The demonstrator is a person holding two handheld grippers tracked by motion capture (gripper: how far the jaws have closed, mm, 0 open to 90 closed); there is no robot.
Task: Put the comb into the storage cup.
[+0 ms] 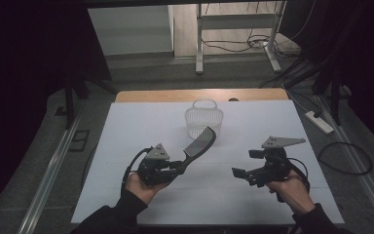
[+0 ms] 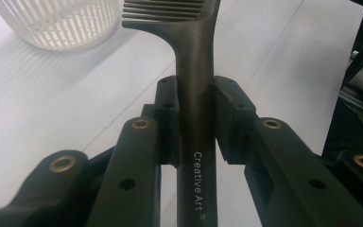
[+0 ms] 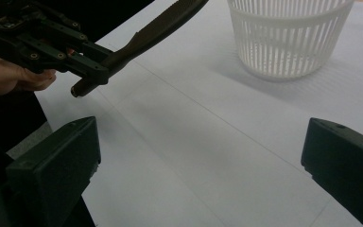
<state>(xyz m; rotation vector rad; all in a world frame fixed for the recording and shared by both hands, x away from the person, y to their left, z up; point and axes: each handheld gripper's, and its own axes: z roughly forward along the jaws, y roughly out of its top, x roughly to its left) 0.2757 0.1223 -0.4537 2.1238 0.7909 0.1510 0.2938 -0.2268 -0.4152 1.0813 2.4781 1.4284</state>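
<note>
Two grippers are working over the white table (image 1: 141, 122). The left gripper (image 1: 179, 167) is clamping the smooth dark handle of a comb (image 1: 199, 142), lettered "Creative Art"; the comb is slanting up and to the right, off the surface, its fine-toothed end hanging just near of the basket (image 1: 204, 122). That basket, white ribbed plastic, round with a loop handle, is standing at the far middle of the table. The right gripper (image 1: 244, 164) is hovering at the near right with jaws spread wide and nothing between them. Open table is lying between the grippers and along both side edges. Sheet seams are possibly crossing the surface.
</note>
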